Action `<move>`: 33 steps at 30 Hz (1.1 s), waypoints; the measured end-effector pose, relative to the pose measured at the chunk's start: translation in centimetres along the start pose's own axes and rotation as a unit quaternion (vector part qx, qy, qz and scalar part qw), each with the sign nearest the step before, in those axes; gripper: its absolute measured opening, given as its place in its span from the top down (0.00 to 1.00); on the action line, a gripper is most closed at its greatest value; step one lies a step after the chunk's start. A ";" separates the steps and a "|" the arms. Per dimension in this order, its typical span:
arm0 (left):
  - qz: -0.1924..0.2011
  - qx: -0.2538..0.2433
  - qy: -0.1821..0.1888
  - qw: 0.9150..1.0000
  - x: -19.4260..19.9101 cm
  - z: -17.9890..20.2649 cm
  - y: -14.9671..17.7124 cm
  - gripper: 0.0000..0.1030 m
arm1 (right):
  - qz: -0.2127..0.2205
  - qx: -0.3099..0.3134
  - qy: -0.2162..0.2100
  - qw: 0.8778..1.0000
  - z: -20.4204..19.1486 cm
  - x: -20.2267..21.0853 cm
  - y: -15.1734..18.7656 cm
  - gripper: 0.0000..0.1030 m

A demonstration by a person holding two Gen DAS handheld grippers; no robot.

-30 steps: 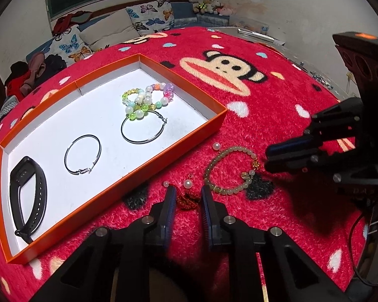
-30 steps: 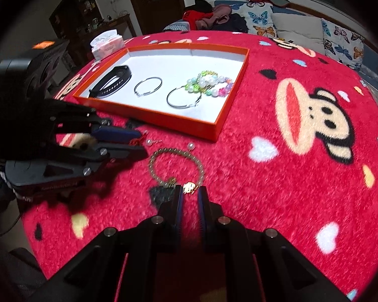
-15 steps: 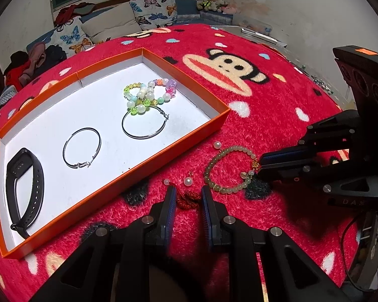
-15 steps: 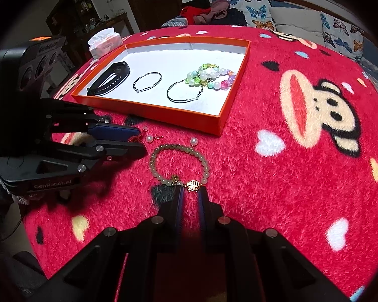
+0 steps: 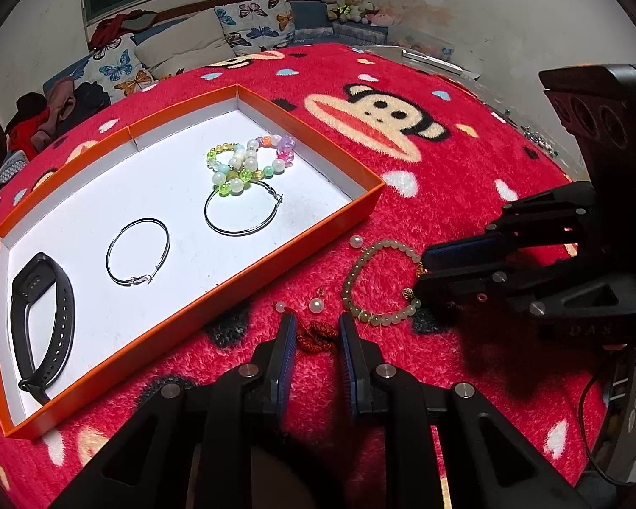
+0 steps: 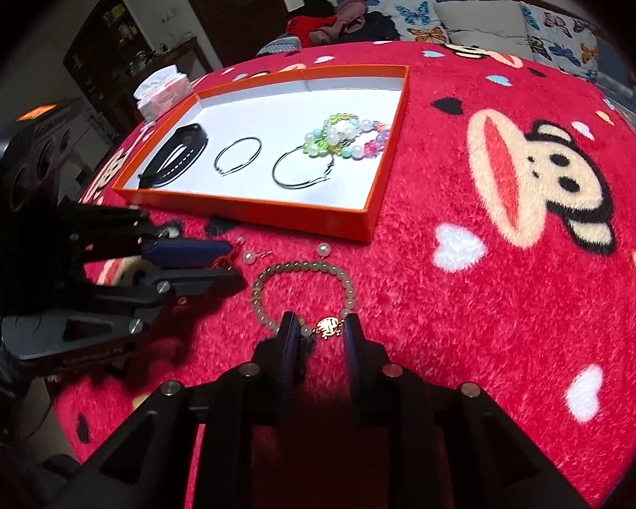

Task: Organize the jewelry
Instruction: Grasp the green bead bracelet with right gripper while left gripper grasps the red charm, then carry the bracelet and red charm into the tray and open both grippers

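A pale green bead bracelet (image 5: 347, 286) (image 6: 254, 292) with a gold charm (image 6: 328, 326) lies on the red blanket. My right gripper (image 6: 321, 326) (image 5: 422, 273) straddles the charm; its jaws are opening and the pads do not press on it. My left gripper (image 5: 316, 326) (image 6: 233, 265) is shut on a red knotted cord (image 5: 316, 336) down on the blanket. Up to three loose pearl earrings (image 5: 316, 305) (image 6: 323, 249) lie between the bracelet and the orange tray (image 5: 216, 305) (image 6: 254, 214).
The tray holds a black fitness band (image 5: 65, 309), two hoop earrings (image 5: 108, 254) and coloured bead bracelets (image 5: 246, 163). A tissue box (image 6: 161, 93) stands beyond the tray's far corner. The monkey-print blanket (image 5: 403, 127) stretches to the right; butterfly cushions (image 5: 254, 25) are behind.
The right gripper's fingers have spread apart and now stand on either side of the gold charm. The left gripper stays closed on the red cord in the same spot.
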State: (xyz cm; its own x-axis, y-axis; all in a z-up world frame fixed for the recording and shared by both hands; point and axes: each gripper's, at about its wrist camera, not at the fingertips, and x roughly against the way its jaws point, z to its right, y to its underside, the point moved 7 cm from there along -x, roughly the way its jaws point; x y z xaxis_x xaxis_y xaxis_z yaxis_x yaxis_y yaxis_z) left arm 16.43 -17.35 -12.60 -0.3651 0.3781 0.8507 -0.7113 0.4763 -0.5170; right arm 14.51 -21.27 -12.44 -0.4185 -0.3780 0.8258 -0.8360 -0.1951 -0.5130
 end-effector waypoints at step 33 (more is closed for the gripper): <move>0.012 0.008 0.002 1.000 0.4 0.0 -0.1 0.79 | 0.040 0.041 0.107 0.993 -0.7 -0.4 -0.4 0.93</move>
State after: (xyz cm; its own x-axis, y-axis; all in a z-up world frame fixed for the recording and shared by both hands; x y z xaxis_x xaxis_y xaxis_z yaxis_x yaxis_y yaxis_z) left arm 16.32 -17.24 -12.18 -0.3792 0.3922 0.8381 -0.7116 0.4553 -0.5351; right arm 14.75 -20.36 -12.42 -0.5554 -0.1963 0.8081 -0.7689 -0.2488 -0.5890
